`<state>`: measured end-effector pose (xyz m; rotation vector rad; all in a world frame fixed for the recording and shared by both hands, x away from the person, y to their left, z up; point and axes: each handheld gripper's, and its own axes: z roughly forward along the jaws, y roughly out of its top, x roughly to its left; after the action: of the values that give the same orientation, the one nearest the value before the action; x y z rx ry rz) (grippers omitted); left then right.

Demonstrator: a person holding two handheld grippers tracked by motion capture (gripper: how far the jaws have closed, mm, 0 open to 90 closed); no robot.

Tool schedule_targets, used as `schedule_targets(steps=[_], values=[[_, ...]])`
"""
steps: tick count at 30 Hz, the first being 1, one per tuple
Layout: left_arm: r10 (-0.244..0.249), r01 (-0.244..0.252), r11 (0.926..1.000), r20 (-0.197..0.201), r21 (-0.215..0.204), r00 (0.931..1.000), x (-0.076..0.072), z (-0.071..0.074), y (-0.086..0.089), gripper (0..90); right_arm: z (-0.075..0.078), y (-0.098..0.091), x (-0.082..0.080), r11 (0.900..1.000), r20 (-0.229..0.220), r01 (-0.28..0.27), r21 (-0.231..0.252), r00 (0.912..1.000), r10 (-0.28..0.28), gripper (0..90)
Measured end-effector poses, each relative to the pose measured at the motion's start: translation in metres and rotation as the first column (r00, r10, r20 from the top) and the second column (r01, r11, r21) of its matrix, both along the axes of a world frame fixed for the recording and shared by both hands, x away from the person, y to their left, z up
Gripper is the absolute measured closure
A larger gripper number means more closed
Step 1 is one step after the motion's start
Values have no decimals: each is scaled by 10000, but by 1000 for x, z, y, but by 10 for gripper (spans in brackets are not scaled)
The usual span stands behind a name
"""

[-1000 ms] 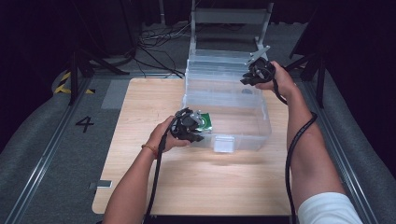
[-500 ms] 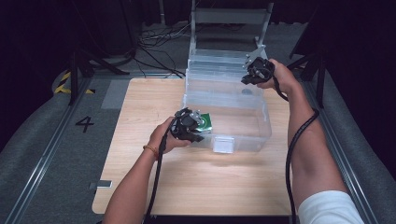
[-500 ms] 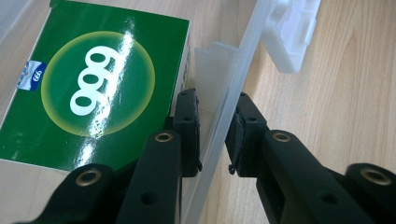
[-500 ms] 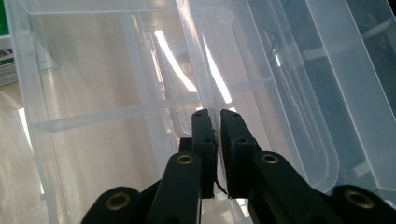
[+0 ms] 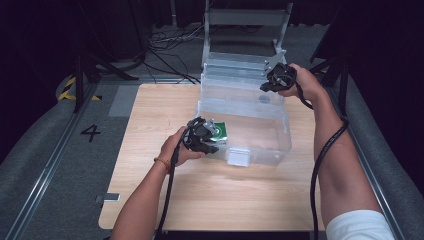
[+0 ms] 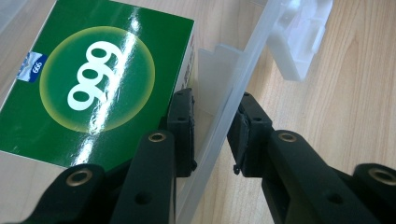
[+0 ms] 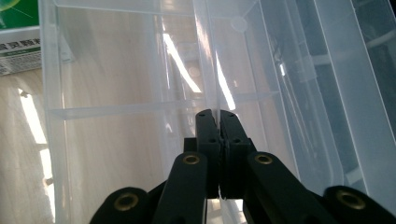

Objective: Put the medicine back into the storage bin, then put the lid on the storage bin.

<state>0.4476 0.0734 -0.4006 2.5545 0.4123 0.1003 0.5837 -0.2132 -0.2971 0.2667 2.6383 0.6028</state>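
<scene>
box wall [image 6: 224,116] between hand-held gripper [image 6: 212,126] jaws

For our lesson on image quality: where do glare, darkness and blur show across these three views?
Left gripper view: white glare streaks cross the glossy green box, and the near black pads look soft. Right gripper view: bright reflections run down the clear plastic bin walls. High view: the wooden table is lit, its surroundings nearly black.

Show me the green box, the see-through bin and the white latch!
green box [image 6: 88,84], left gripper view, on its round yellow-green logo.
see-through bin [image 5: 280,131], high view, on its right side wall.
white latch [image 6: 303,35], left gripper view, on the latch's outer face.
</scene>
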Motion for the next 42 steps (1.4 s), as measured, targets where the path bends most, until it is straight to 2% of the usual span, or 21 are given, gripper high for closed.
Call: schedule_targets(steps=[18, 23, 31, 36, 42], values=[[203, -202, 9997, 85, -97, 9998, -3, -1, 0, 711, 18, 4, -27, 9989, 66, -448, -119, 9990, 449, 900], [301, -300, 9995, 101, -99, 9995, -5, -2, 0, 710, 23, 7, -34, 9977, 38, -606, -316, 9981, 607, 900], [401, -399, 9991, 104, -170, 9991, -6, -2, 0, 705, 27, 9, -44, 9957, -51, -754, -539, 9972, 753, 900], [464, -462, 9987, 115, -208, 9989, -8, -2, 0, 703, 29, 11, -52, 9958, 25, -697, -594, 9975, 699, 900], [468, -465, 9987, 148, -208, 9988, -10, -3, 0, 700, 30, 12, -59, 9939, 44, -886, -653, 9960, 890, 900]])
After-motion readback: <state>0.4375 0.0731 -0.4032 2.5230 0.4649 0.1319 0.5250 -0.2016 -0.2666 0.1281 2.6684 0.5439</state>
